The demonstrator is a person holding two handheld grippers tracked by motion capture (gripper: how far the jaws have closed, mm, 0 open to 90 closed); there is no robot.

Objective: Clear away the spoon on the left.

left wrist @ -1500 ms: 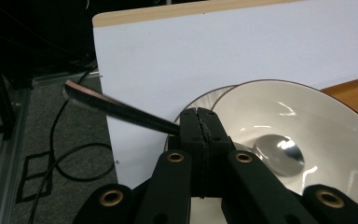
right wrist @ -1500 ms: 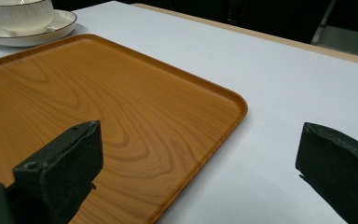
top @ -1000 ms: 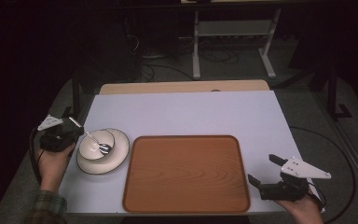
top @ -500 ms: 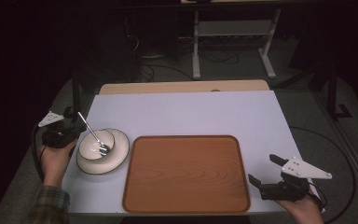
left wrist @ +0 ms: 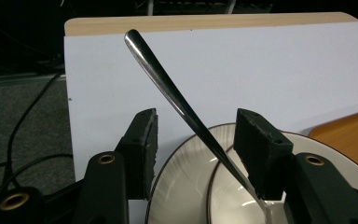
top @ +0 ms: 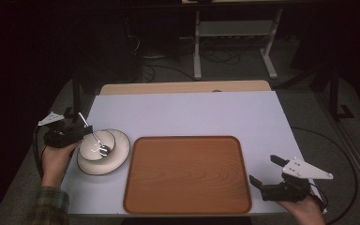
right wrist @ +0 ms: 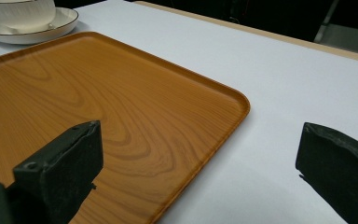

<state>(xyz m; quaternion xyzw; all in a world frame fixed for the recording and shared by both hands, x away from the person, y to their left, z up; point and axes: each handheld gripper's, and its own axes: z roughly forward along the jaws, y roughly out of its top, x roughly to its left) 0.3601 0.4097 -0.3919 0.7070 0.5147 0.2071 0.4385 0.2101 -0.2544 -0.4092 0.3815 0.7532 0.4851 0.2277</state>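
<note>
Now the left gripper (left wrist: 193, 154) has let go, jaws apart around the spoon (left wrist: 177, 100), which leans in the bowl (top: 97, 145) on its saucer (top: 117, 157); the right gripper (top: 267, 171) idles open by the tray (top: 187, 173).

No writing, label, brand or number can be read anywhere here. The white counter (top: 187, 112), the wooden tray (top: 187, 174), the saucer (top: 117, 154) and the cup (top: 95, 143) on it, and the spoon (left wrist: 168, 88) are all bare of marks, as are both pairs of black jaws.
</note>
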